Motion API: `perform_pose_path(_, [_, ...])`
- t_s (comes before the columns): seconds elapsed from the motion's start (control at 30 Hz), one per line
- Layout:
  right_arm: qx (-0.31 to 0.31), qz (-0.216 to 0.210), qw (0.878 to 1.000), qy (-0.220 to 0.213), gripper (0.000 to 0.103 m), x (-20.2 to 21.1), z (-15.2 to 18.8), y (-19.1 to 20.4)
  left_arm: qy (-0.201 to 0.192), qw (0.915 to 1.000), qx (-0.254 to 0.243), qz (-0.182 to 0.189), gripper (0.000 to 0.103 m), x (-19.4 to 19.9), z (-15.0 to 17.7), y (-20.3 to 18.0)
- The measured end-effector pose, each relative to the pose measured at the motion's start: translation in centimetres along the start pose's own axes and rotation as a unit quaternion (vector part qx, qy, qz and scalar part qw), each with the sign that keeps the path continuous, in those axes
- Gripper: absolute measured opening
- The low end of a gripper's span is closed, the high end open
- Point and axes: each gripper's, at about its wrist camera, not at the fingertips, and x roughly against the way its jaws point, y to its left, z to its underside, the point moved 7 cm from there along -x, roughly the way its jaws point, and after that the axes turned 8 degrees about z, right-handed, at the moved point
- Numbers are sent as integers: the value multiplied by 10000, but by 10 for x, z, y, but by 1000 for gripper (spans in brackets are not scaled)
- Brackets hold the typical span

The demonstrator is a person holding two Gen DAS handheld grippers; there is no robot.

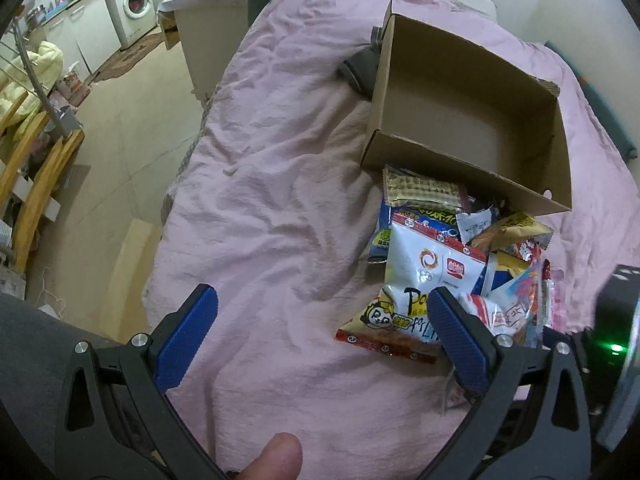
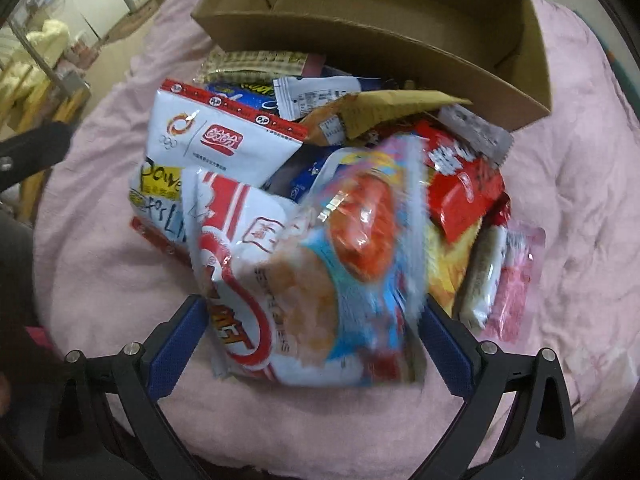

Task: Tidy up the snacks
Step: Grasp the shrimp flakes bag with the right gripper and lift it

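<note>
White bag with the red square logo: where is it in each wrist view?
Left wrist: white bag sits right of centre, atop the snack pile, just below the cardboard box.
Right wrist: white bag lies upper left of centre, at the pile's left edge.
Shared landmark: the cardboard box, directly behind the pile.

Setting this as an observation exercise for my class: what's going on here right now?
A person with a gripper in each hand is sorting a pile of snack packets on a pink bedspread. The right gripper straddles a blurred white-and-blue packet; its grip is unclear. The left gripper hangs open over the bedspread. The cardboard box looks empty.
</note>
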Motion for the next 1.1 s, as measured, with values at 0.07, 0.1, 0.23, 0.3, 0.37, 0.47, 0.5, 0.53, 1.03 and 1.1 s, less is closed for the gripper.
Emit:
perform_pose_path(0.07, [75, 171, 9998, 10, 103, -4, -2, 2, 38, 10000, 25, 45, 103, 2, 0, 0])
perform_pose_path(0.1, [112, 267, 9996, -17, 102, -5, -3, 2, 47, 10000, 15, 48, 103, 2, 0, 0])
perform_pose_path(0.23, [34, 195, 9997, -118, 69, 2, -1, 1, 78, 9999, -49, 92, 103, 3, 1, -5])
perform_pose_path(0.3, [-48, 67, 9998, -198, 63, 10, 2, -4, 113, 9998, -85, 115, 103, 1, 1, -8])
perform_pose_path(0.37, [-151, -76, 9995, -262, 60, 24, 3, -16, 133, 9998, -125, 100, 103, 0, 1, -10])
perform_pose_path(0.47, [-288, -266, 9984, -408, 56, 43, 7, -31, 114, 9998, -161, 69, 103, -1, 0, -11])
perform_pose_path(0.5, [-329, -312, 9980, -451, 56, 51, 8, -36, 113, 9998, -175, 50, 103, -1, 0, -12])
perform_pose_path(0.53, [-367, -376, 9975, -479, 56, 54, 9, -39, 112, 9998, -185, 32, 103, -2, 0, -12])
perform_pose_path(1.03, [-1118, -1420, 9710, -1562, 55, 115, -4, -107, 638, 9957, -661, 83, 103, -20, 7, -32])
perform_pose_path(1.1, [-1167, -1394, 9703, -1595, 55, 105, -3, -110, 926, 9918, -856, 195, 103, -30, 11, -41])
